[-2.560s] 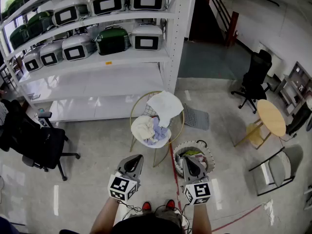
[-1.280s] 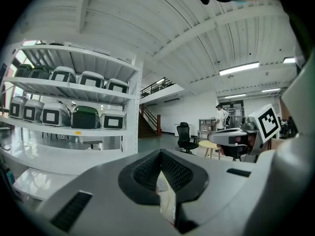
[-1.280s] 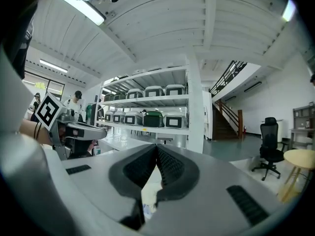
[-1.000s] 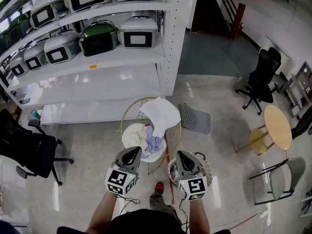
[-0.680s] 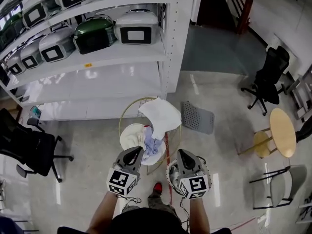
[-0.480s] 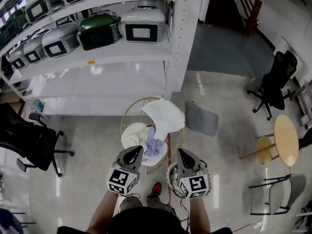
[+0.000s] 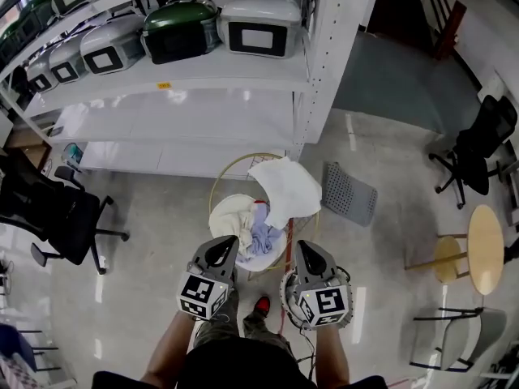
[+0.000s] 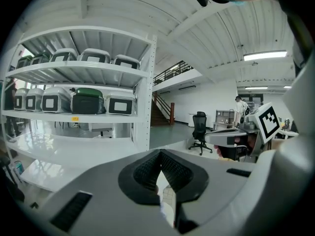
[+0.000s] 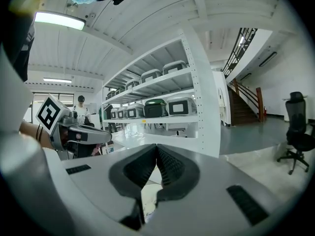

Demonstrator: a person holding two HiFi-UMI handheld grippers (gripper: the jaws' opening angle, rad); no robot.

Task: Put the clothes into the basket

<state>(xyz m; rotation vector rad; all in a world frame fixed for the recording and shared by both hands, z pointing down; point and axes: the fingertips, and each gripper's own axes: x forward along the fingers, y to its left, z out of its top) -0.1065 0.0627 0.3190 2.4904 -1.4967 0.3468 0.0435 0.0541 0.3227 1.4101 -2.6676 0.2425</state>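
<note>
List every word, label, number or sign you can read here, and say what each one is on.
No word, brand or number can be read in any view.
Yellow tag on the edge of the shelf unit: its print is too small to read.
Left gripper and right gripper: the cubes carry square black-and-white patterns, not letters.
</note>
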